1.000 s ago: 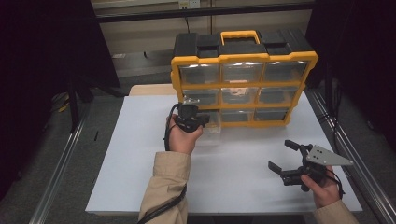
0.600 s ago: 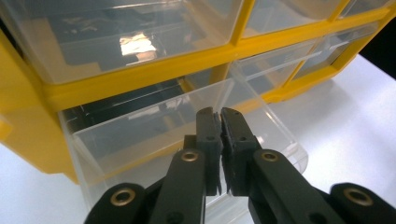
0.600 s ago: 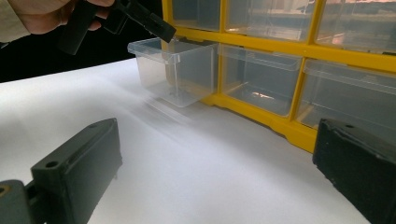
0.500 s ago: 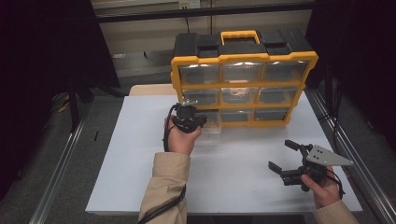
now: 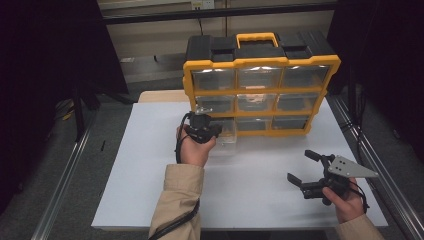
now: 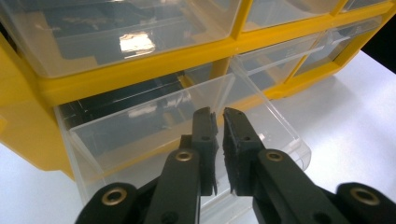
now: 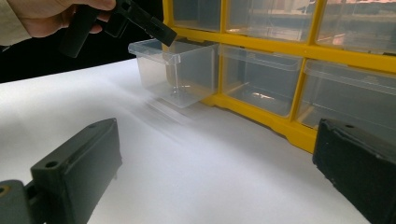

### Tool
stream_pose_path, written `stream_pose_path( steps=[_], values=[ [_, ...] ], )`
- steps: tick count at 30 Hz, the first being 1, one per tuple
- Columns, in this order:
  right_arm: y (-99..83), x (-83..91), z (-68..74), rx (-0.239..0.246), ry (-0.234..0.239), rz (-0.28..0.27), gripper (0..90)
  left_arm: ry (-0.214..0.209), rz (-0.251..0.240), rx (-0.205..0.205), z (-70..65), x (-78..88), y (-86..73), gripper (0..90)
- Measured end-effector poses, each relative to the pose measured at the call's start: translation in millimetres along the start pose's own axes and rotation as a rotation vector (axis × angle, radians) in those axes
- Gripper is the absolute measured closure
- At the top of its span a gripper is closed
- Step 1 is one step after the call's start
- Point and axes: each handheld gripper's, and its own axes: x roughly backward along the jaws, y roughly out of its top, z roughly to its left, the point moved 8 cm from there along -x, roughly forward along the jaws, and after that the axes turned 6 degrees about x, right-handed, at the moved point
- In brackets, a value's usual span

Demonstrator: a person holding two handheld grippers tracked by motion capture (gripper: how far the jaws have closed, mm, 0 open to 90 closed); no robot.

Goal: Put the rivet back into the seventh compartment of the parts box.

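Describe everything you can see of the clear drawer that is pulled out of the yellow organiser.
The clear drawer looks like thin see-through plastic: a box open on top, with a small lip along its front rim. It appears empty. It sits in the bottom row at the left end of the yellow organiser, slid partway out over the white table. The left gripper is at its front wall, jaws nearly together; whether they pinch the wall is unclear.

The left hand (image 5: 194, 147) reaches forward with its sleeve stretched out. The left gripper (image 6: 219, 135) has its jaws nearly together, with a thin gap, and they have just been opening a little. The right hand (image 5: 346, 200) sits low and near. The right gripper (image 5: 306, 167) has wide jaws.
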Motion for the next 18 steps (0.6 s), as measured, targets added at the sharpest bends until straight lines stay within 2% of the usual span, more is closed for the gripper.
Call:
stream_pose_path(
  steps=[2,3,5,6,7,10,12,13,16,18],
  values=[
    [-0.1,0.2,-0.2,0.007,0.003,0.0,0.8,0.0,0.001,0.004,-0.2,0.8,-0.8,84.1],
    [-0.3,0.2,-0.3,0.007,0.002,0.001,0.8,0.0,-0.012,0.022,-1.0,0.8,-0.4,84.5],
    [0.2,0.0,0.2,-0.002,0.0,-0.002,0.8,0.005,-0.003,0.008,-0.4,2.5,-1.8,85.4],
    [0.2,0.1,0.1,-0.001,0.0,0.0,0.8,0.006,-0.015,0.023,-2.0,2.3,-1.8,85.5],
    [0.0,0.3,0.2,-0.003,0.0,0.002,0.8,0.004,-0.005,0.012,-1.3,3.4,-2.6,86.0],
    [0.1,0.6,0.0,0.001,0.002,0.001,0.8,-0.001,-0.006,0.013,-3.3,4.2,-4.0,86.9],
    [-0.1,0.6,-0.3,0.001,0.0,0.002,0.8,0.004,-0.014,0.031,-5.1,4.2,-4.5,87.8],
    [-0.1,0.6,-0.4,0.001,-0.001,0.003,0.8,-0.001,-0.002,0.017,-4.5,5.3,-5.9,88.5],
    [0.3,0.5,-0.8,-0.001,-0.004,-0.002,0.8,0.006,-0.009,0.035,-5.9,5.4,-7.6,89.5],
    [0.3,0.4,-1.2,-0.002,-0.007,-0.001,0.8,0.006,0.003,0.024,-5.4,6.4,-10.1,90.0]
  ],
)
